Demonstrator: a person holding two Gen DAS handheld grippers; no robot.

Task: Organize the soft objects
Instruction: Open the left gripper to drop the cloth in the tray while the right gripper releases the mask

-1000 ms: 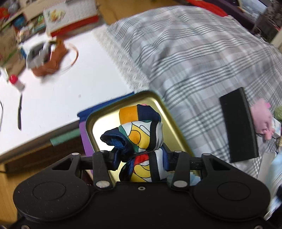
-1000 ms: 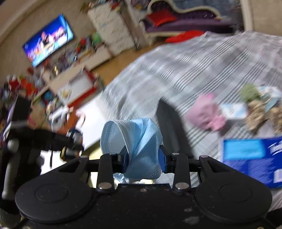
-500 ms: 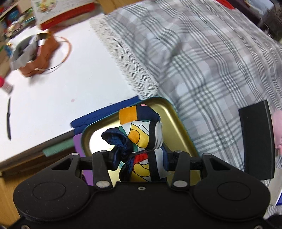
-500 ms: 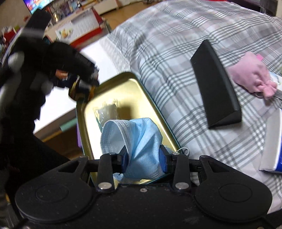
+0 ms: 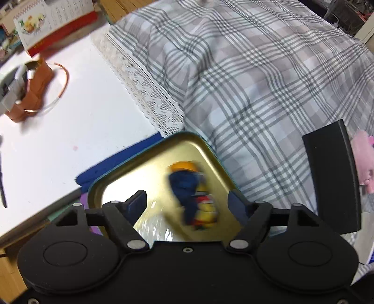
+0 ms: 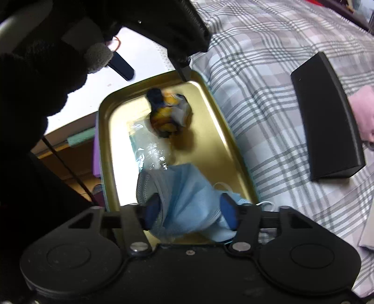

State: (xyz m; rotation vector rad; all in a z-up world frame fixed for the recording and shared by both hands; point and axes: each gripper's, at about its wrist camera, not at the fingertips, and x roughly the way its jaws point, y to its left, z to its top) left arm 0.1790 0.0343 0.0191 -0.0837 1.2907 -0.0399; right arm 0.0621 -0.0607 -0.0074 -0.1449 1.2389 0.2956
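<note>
1. At the far left of the left wrist view, a white table carries a brown woven pouch with a thin orange ring beside it, and a red-edged box stands near its back edge.
2. Just right of the table, a lace trim borders the grey plaid bedspread that covers the bed.
3. Below the trim, a gold metal tray sits at the edge of the bed, over a blue cloth.
4. The left tool stands wide, its fingers well apart and gripping nothing.
5. Between those fingers, the colourful patterned scarf shows as a blur over the tray; whether it touches the tray floor cannot be told.
6. In the right wrist view, the same scarf is a bundle in the far half of the tray, with crinkled clear plastic just beside it.
7. The right tool is closed on a light blue face mask, held over the near end of the tray, with one white ear loop over the tray's right rim.
8. Further right, a black rectangular case lies on the bedspread, well apart from the tray.
9. At the right edge, a pink plush toy lies just beside the case.
</note>
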